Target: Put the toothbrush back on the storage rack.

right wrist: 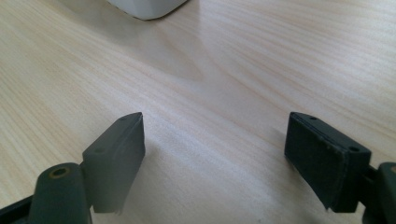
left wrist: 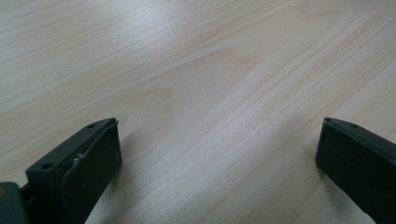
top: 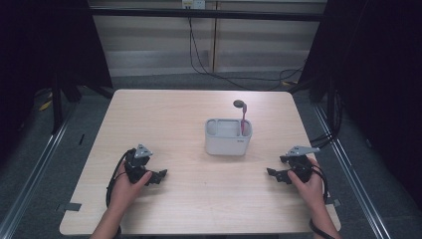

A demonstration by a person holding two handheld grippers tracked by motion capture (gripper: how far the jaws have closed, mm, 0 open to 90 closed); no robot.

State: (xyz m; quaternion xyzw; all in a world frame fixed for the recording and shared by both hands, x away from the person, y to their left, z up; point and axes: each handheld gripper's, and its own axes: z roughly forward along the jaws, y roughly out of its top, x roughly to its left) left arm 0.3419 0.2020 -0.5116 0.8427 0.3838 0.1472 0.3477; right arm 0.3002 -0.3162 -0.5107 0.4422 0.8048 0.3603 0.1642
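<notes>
Two grippers rest low on the counter (top: 164, 114), the left gripper (top: 160, 176) at about seven o'clock and the right gripper (top: 273, 174) at about five o'clock. Both have jaws spread wide with nothing between them but bare wood. Near the centre, slightly toward two o'clock, stands a white holder (top: 228, 137) with a red brush (top: 243, 119) upright in its right compartment.

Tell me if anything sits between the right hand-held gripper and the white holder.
Nothing visible does. The right hand-held gripper rests open on the table, and only bare wood lies between it and the holder, whose corner shows in the right gripper view.
</notes>
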